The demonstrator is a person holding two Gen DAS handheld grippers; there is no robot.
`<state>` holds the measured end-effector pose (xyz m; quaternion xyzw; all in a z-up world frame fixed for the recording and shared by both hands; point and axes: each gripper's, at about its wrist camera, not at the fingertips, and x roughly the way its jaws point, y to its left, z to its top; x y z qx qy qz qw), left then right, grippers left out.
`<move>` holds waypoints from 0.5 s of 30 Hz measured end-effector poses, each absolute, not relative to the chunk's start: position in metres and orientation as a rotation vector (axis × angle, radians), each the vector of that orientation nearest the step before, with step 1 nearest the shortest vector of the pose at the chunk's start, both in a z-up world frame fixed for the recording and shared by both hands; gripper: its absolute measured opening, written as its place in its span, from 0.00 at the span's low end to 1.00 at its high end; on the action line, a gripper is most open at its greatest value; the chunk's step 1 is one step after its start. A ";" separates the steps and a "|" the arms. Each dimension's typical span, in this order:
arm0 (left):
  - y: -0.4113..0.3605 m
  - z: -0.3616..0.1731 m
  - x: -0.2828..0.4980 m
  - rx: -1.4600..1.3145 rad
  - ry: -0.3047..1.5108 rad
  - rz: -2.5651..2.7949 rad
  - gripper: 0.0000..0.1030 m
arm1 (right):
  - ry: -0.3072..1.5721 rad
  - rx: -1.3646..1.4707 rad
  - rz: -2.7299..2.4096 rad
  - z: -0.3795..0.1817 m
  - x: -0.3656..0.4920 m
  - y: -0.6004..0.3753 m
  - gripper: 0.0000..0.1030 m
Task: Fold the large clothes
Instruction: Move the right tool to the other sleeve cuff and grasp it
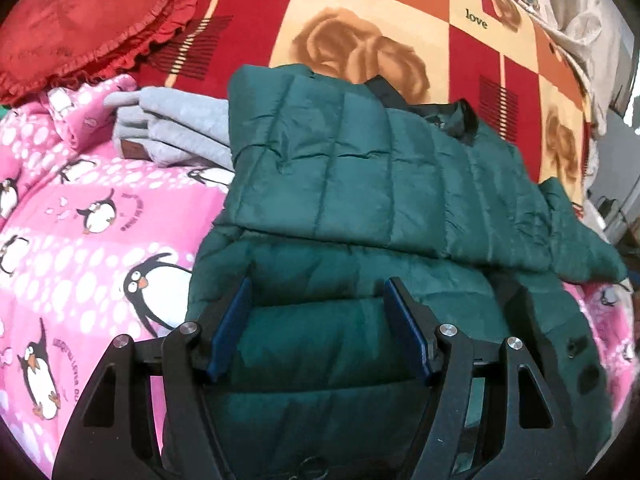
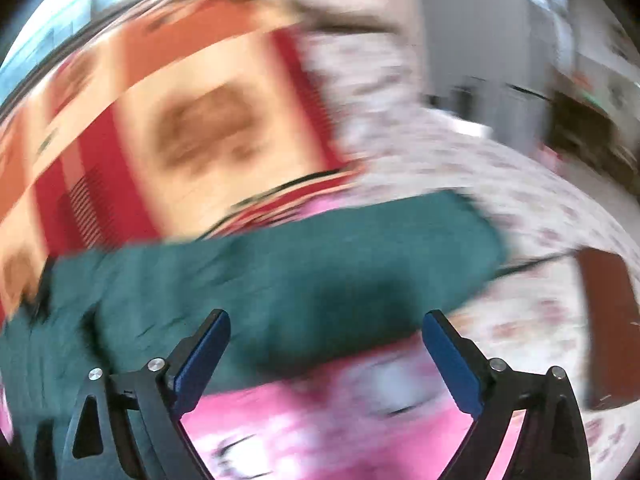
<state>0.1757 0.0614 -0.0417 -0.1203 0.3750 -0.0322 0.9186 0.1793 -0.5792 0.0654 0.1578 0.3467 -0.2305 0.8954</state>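
A dark green quilted jacket point(image 1: 360, 184) lies on a pink penguin blanket point(image 1: 88, 216), one side folded across its body and a sleeve trailing to the right. My left gripper point(image 1: 319, 284) hovers over the jacket's near part. Its blue pads point(image 1: 230, 320) stand apart with the fabric under them, not pinched. The right wrist view is blurred. There my right gripper point(image 2: 327, 316) is wide open with nothing between its fingers, over the pink blanket point(image 2: 320, 412). The jacket's green edge point(image 2: 280, 272) lies just beyond its fingertips.
A folded grey garment point(image 1: 176, 128) lies left of the jacket, with a red frilled cushion point(image 1: 80, 20) behind it. A red and orange rose-print blanket point(image 1: 360, 12) covers the far bed. To the right are a white flowered sheet point(image 2: 520, 208) and a brown object point(image 2: 608, 320).
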 end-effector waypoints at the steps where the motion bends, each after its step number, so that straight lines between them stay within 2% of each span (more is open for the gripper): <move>1: 0.060 -0.043 0.177 -0.240 0.776 -0.060 0.67 | 0.727 0.388 -0.474 0.064 0.170 -0.603 0.92; 5: 0.059 -0.045 0.182 -0.232 0.775 -0.049 0.67 | 0.788 0.710 -0.329 0.026 0.167 -0.656 0.93; 9: 0.062 -0.046 0.181 -0.249 0.770 -0.054 0.67 | 0.663 0.761 -0.249 0.030 0.178 -0.654 0.91; 12: 0.064 -0.046 0.181 -0.255 0.769 -0.052 0.67 | 0.604 0.787 -0.216 0.037 0.186 -0.658 0.80; 14: 0.063 -0.046 0.181 -0.255 0.767 -0.050 0.67 | 0.615 0.787 -0.220 0.033 0.200 -0.658 0.60; 15: 0.063 -0.046 0.181 -0.255 0.767 -0.050 0.67 | 0.636 0.772 -0.237 0.031 0.206 -0.658 0.57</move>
